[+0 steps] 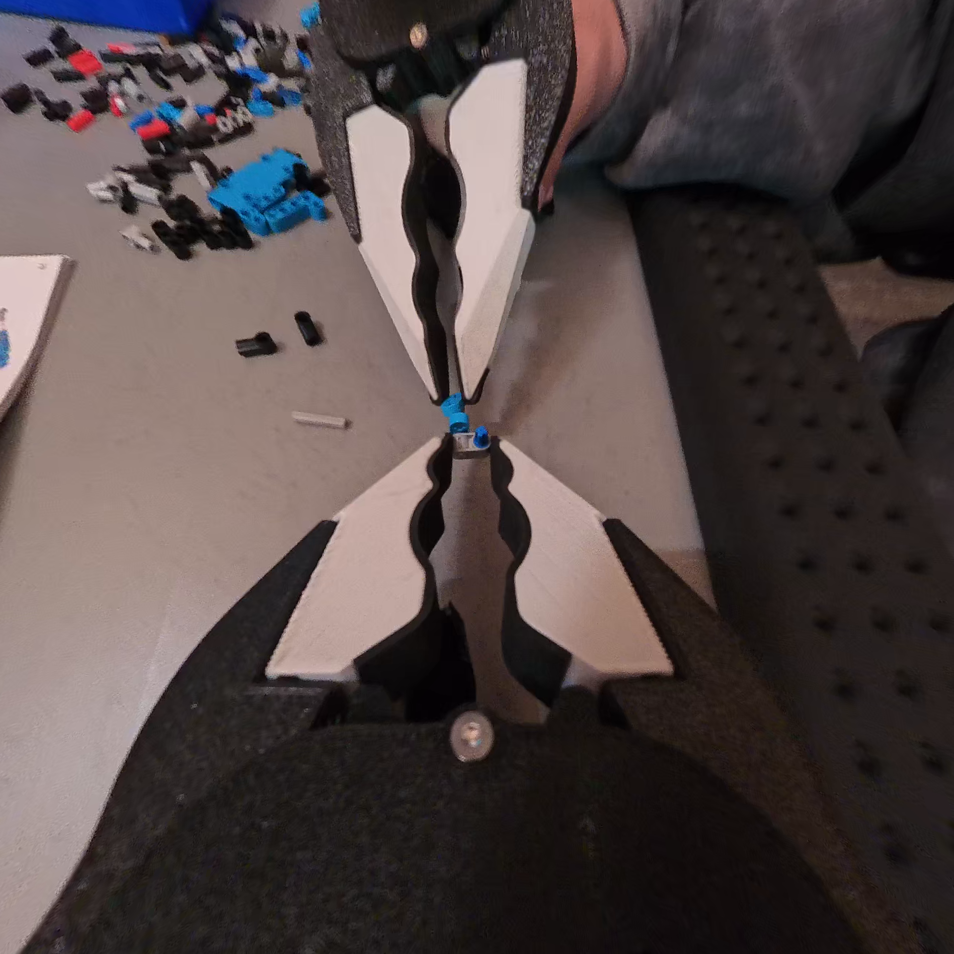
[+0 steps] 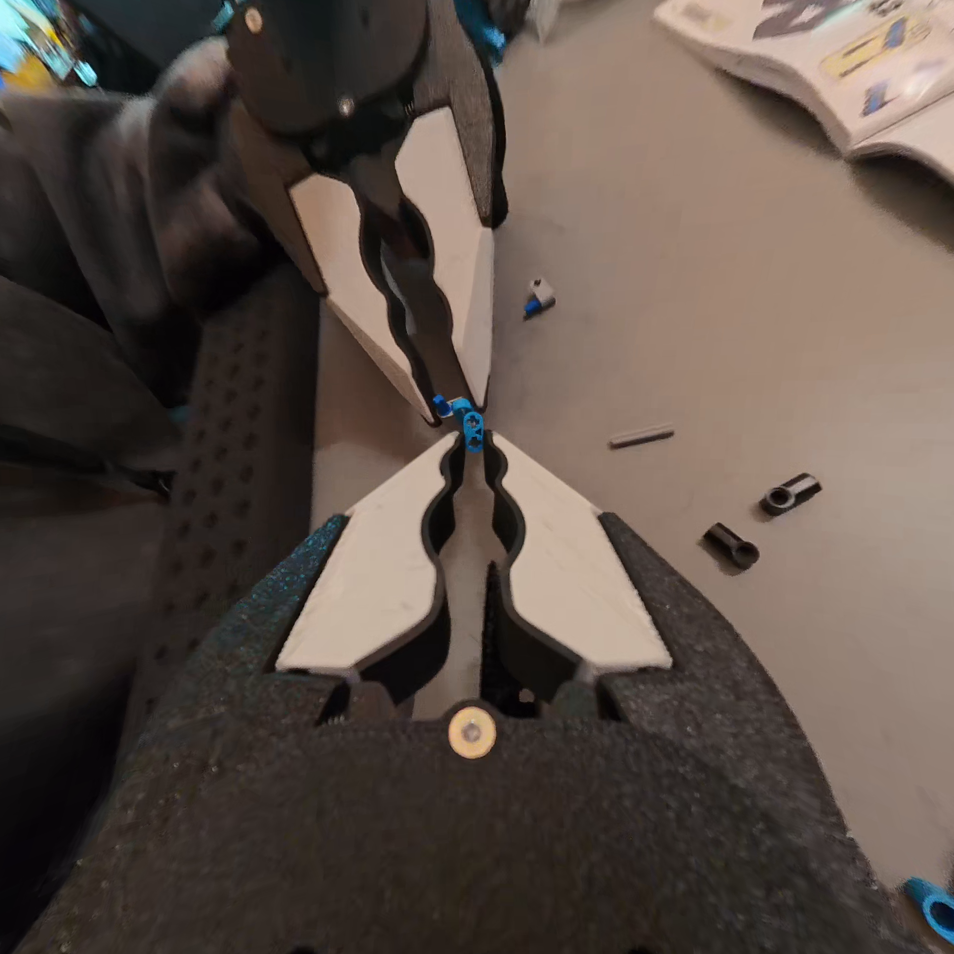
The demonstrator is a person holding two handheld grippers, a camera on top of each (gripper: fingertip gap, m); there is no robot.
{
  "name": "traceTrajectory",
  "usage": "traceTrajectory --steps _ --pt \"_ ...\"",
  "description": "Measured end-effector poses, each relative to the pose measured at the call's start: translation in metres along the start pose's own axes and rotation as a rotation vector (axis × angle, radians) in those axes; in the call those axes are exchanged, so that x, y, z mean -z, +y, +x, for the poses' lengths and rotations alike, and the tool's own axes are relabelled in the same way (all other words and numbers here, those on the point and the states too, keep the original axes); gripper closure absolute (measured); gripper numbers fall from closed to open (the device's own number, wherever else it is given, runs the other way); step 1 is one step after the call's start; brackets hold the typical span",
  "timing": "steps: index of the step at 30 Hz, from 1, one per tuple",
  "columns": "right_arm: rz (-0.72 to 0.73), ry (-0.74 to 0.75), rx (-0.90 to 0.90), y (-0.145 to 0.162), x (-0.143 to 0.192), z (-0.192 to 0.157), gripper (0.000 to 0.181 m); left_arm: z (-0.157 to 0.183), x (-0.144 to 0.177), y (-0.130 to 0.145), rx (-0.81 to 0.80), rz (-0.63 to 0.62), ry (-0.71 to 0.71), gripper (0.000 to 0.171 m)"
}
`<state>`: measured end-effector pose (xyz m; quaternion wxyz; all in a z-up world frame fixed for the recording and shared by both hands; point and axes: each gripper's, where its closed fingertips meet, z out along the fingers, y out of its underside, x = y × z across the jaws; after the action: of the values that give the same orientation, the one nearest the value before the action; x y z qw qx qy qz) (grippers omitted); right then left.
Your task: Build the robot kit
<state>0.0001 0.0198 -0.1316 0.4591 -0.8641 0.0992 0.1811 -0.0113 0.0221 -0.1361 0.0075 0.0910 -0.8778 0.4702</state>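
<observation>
My left gripper point(image 1: 470, 440) is shut on a small grey piece with a blue pin point(image 1: 468, 443), held above the grey table point(image 1: 155, 516). My right gripper point(image 1: 455, 398) comes in from the top, tip to tip with it, shut on a small blue beam point(image 1: 454, 413). The blue beam touches the grey piece. In the right wrist view my right gripper point(image 2: 475, 436) pinches the blue beam point(image 2: 472, 432), a short link with holes. The left gripper point(image 2: 457, 413) opposite holds the grey piece and pin point(image 2: 443, 405).
A pile of black, blue and red bricks point(image 1: 170, 103) and a blue assembly point(image 1: 268, 191) lie far left. Two black connectors point(image 2: 790, 493) point(image 2: 730, 552), a grey axle point(image 2: 640, 436) and a white-blue piece point(image 2: 539, 299) lie loose. An open booklet point(image 2: 852, 77) is nearby. A black perforated surface point(image 1: 774, 413) borders the table. My left and right fingertips are right by each other. The grey axle point(image 2: 640, 436) is about 6 cm from my right fingertips. It turns up in the left wrist view point(image 1: 321, 423) as well.
</observation>
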Motion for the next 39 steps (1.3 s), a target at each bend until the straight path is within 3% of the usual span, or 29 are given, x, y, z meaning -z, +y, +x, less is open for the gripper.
traceTrajectory --steps 6,23,31,39 --pt "-0.140 0.051 0.063 0.024 -0.014 0.004 0.175 0.003 -0.013 0.020 -0.060 -0.144 -0.023 0.158" --pt "-0.188 0.063 0.176 0.025 -0.017 0.004 0.174 0.005 -0.006 0.025 -0.006 -0.150 0.022 0.156" --pt "-0.184 0.081 0.197 0.024 -0.018 0.004 0.174 0.002 0.001 0.011 0.018 -0.061 0.003 0.150" --pt "-0.179 0.091 0.214 0.024 -0.017 0.005 0.174 0.001 -0.008 0.006 0.042 -0.058 0.026 0.162"
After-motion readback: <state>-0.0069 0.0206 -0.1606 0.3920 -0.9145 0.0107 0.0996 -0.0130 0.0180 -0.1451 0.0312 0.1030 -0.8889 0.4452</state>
